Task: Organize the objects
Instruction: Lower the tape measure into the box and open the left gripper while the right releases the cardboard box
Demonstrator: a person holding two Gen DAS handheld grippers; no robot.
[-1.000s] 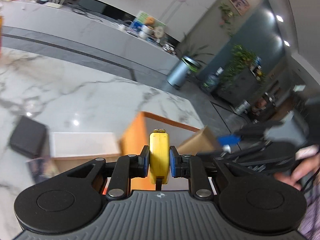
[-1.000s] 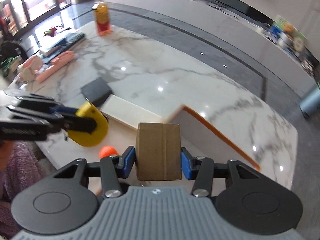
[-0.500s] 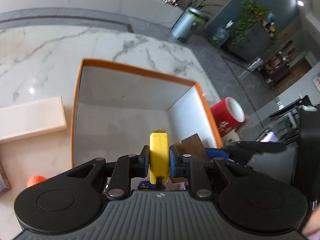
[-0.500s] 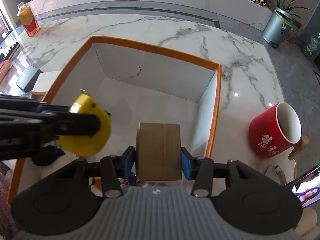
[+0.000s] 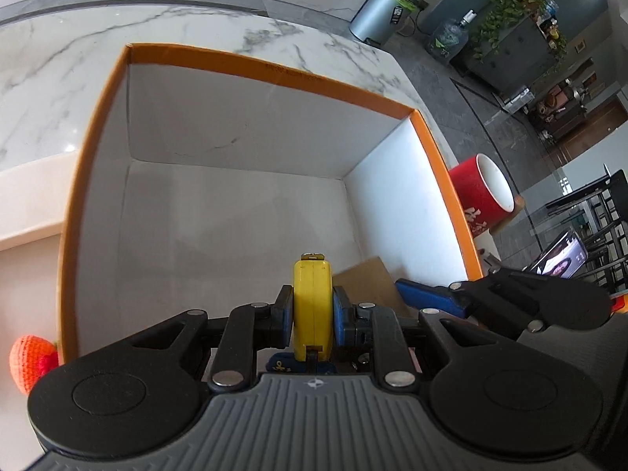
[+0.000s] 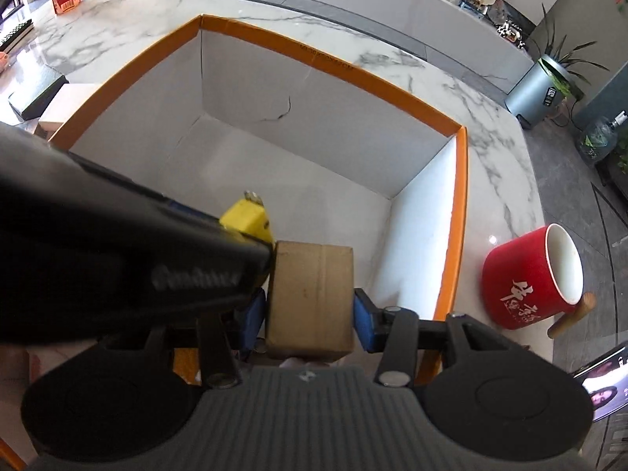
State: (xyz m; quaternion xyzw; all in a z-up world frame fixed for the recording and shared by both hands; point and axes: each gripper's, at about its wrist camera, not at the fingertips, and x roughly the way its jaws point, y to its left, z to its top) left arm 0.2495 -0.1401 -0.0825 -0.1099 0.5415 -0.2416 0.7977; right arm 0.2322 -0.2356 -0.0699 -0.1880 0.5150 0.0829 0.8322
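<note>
Here the landmark is the orange-rimmed box (image 5: 100,117), open-topped, white inside, standing on a white marble counter (image 5: 51,59). Just outside its right wall stands a red mug (image 6: 526,278) with white lettering, upright and slightly tilted in the fisheye. Left of the box lie a pale flat box (image 6: 64,104) and a dark flat case (image 6: 33,98); an orange knitted ball (image 5: 29,357) sits by its near-left corner. A phone screen (image 6: 604,388) shows at the near right, beyond the mug.

The left gripper (image 5: 313,310) is clamped on a yellow tape measure (image 5: 313,306), held on edge above the near part of the box floor. The right gripper (image 6: 310,310) carries a small cardboard box (image 6: 310,298) between its blue pads, the jaws closing slightly on it; it hangs over the near-right part of the big box. The left gripper's black body crosses in front of the right view, the two held things nearly touching.

The box floor ahead of them lies bare. Beyond the counter run a grey floor, a long marble ledge, a metal bin (image 5: 373,11) with a plant, and a dark cabinet with trailing greenery.
</note>
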